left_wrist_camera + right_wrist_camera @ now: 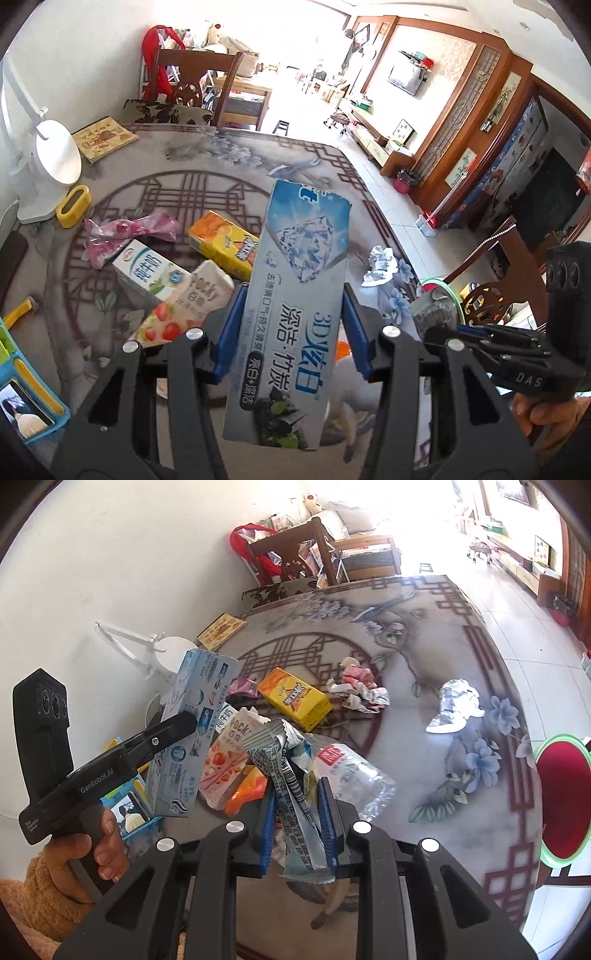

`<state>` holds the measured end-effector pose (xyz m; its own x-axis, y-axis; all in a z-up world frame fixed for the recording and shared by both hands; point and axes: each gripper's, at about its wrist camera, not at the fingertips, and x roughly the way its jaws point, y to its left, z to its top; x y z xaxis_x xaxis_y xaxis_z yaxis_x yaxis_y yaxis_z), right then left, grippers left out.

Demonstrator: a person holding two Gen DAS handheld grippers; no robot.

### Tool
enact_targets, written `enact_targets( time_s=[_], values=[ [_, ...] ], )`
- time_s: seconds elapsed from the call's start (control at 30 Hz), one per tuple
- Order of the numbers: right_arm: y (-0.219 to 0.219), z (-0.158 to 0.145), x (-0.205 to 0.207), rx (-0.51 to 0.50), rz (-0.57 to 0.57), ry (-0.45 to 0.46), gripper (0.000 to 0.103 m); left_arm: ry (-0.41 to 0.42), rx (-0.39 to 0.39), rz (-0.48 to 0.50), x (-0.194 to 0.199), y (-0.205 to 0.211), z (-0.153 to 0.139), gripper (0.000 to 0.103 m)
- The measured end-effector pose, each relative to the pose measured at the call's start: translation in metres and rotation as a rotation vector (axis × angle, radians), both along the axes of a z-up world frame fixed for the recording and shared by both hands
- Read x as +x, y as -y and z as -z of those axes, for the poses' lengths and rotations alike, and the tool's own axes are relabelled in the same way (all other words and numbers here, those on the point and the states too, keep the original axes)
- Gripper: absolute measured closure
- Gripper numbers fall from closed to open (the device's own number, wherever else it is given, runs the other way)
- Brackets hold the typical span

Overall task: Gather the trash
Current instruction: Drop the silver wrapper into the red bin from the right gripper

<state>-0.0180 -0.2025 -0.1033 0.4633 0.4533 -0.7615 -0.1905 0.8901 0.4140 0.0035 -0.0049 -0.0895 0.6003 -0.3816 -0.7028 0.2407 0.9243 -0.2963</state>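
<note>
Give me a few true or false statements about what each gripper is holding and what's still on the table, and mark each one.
1. The left gripper is shut on a toothpaste box. True.
2. The right gripper is open with nothing in it. False: it is shut on a crumpled wrapper.
3. A yellow carton lies on the table. True.
4. The red bin stands in the middle of the table. False: it sits off the table's edge, at the right of the right wrist view.
5. The strawberry snack box is lifted in a gripper. False: it lies on the table beside a milk carton.
</note>
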Motion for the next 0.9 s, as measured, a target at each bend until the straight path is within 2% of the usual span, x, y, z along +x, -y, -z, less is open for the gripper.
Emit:
enact_targets(
  time_s=[0.47, 0.9],
  values=[
    [0.064, 0.014, -0.002, 0.063, 0.048, -0.021, 0.081, -0.010, 0.042, 0.034, 0.000, 0.065, 0.002, 0.054],
    [0.132, 0.019, 0.004, 0.076, 0.118, -0.026, 0.080, -0.011, 0.051, 0.064, 0.003, 0.119, 0.003, 0.054]
  ],
)
